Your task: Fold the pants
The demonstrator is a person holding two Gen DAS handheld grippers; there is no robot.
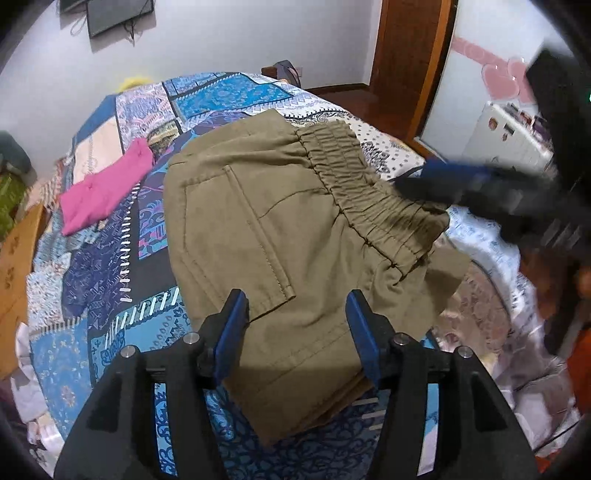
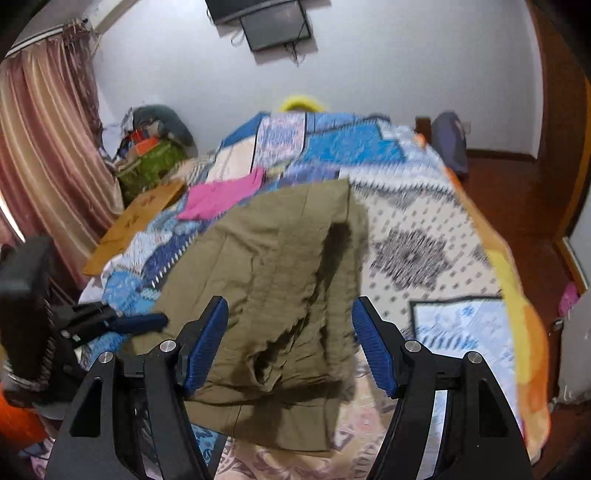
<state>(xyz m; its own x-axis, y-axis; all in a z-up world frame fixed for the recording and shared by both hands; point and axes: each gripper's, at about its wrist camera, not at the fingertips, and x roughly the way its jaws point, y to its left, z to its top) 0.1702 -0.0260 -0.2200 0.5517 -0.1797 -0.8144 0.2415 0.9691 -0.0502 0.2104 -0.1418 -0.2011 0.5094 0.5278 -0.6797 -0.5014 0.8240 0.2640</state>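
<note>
Patchwork bedspread (image 1: 92, 273) covers the bed, with my folded olive pants (image 1: 280, 236) lying on it.

White walls and a dark screen (image 2: 275, 22) on the wall sit behind the bed, and a pink garment (image 1: 103, 188) lies flat on the spread, apart from the pants. My left gripper (image 1: 297, 310) hangs over the near end of the pants with its blue fingers spread wide and nothing between them. My right gripper (image 2: 290, 317) is likewise spread open above the crumpled waistband side, pinching nothing. In the left view the right tool shows blurred beside the elastic waistband (image 1: 365, 192); whether it touches the cloth I cannot tell.
</note>
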